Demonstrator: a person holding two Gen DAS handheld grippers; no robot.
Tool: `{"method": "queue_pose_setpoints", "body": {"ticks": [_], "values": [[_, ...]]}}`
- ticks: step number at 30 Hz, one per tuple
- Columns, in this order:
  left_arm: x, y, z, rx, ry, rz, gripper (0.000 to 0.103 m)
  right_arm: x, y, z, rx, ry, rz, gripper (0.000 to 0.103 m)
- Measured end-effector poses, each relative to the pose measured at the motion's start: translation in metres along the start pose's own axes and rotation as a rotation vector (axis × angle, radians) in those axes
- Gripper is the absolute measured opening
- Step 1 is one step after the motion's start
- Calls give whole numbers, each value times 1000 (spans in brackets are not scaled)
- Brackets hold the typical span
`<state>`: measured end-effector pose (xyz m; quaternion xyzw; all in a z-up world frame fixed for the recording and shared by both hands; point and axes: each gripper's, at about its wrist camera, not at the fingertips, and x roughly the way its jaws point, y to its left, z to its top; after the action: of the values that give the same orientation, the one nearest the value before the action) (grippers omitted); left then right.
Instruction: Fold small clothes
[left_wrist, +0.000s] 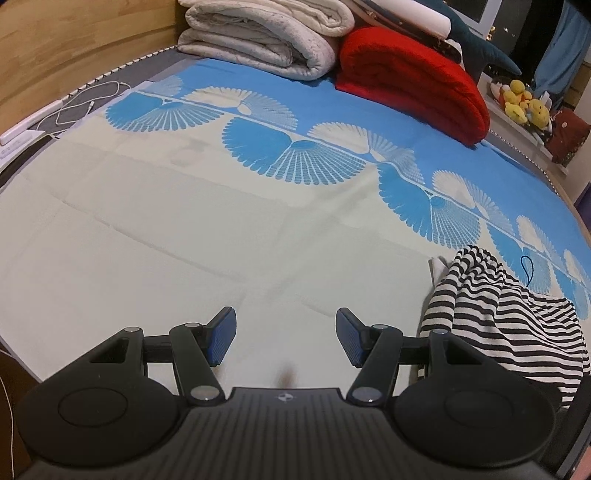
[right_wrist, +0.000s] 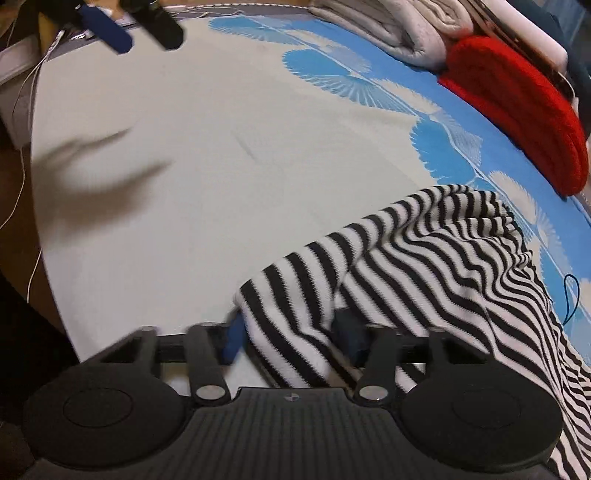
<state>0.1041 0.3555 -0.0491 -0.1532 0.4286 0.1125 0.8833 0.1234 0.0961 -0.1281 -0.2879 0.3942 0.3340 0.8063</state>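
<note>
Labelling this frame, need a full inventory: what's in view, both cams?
striped garment: 1, black and white, crumpled at near right of the bed
bedsheet: 1, cream with blue fan print, covers the bed
folded blanket: 1, off-white, far end
red blanket: 1, folded, right of the off-white one
plush toys: several, yellow, shelf past the far right corner
white cable: 1, far left edge
left tool: open, empty, above the sheet
right tool: fingers either side of a garment fold, grip unclear
</note>
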Motion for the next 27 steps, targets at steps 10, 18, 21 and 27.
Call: {"method": "queue_pose_setpoints", "body": {"ticks": [10,18,21,27], "values": [[10,-15,0,-42,35,-21,65,-72,-79,4,318,-180,-4,15],[17,-68,6,-44,47,-88,65,-195,-230,-144,1025,-476,-189,9],[26,-100,8,-10,63,-107,65,-212,-266,-228,1290,-412,-361,8],[45,-175,0,113,96,-133,65,-203,-307,-348,1589,-9,-452,16]]}}
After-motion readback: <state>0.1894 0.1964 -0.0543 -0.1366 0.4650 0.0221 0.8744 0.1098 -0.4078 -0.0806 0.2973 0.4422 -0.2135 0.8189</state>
